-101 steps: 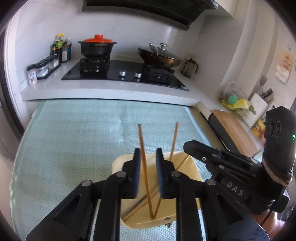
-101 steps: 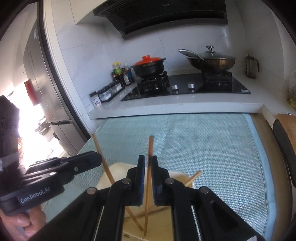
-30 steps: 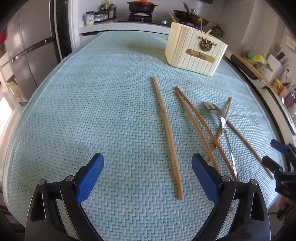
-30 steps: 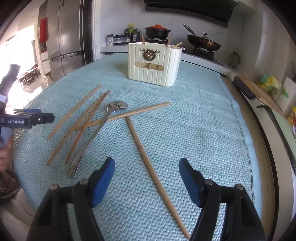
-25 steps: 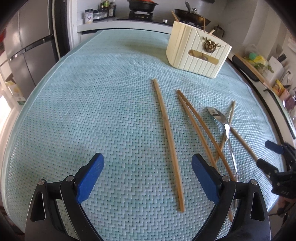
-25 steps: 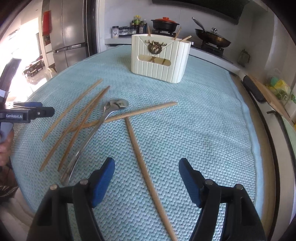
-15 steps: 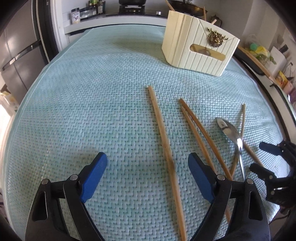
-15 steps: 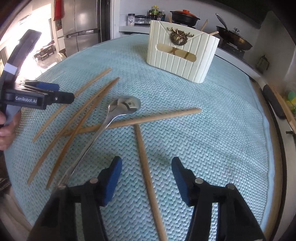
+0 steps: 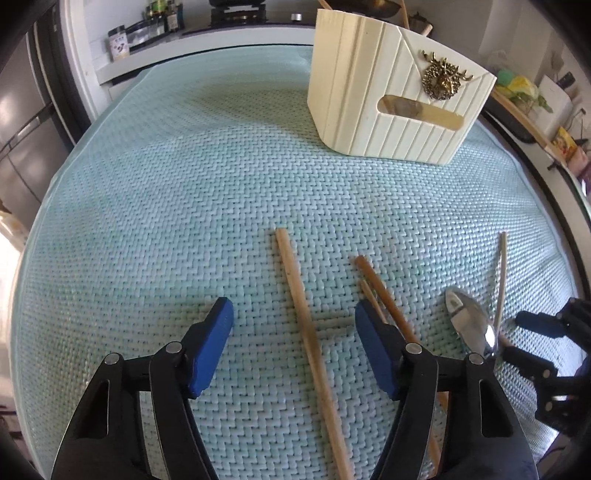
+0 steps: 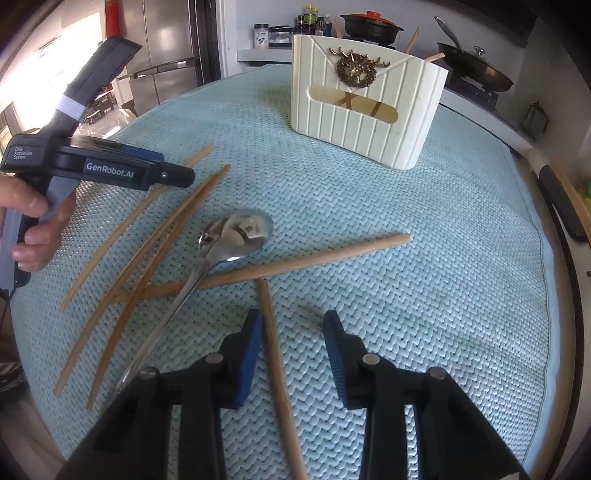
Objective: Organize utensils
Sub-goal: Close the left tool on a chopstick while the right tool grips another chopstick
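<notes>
Several wooden chopsticks and a metal spoon (image 10: 229, 240) lie on the teal woven mat. A cream ribbed utensil holder (image 9: 391, 96) with a gold deer emblem stands at the far side and holds a few chopsticks; it also shows in the right wrist view (image 10: 365, 103). My left gripper (image 9: 294, 314) is open, its jaws either side of one chopstick (image 9: 306, 332) just above the mat. My right gripper (image 10: 293, 325) is open around another chopstick (image 10: 275, 354), whose left pad sits close to it. The left gripper also shows in the right wrist view (image 10: 173, 173).
The mat (image 9: 184, 184) covers a round table. Behind it runs a counter with a stove, an orange-lidded pot (image 10: 371, 22), a wok (image 10: 476, 74) and spice jars (image 9: 125, 40). A steel fridge (image 10: 162, 48) stands at the left. A cutting board (image 9: 528, 122) lies on the right counter.
Both grippers have moved forward and down toward the mat and narrowed their jaws. Each now straddles a chopstick. Earlier still, each held a chopstick over the holder.
</notes>
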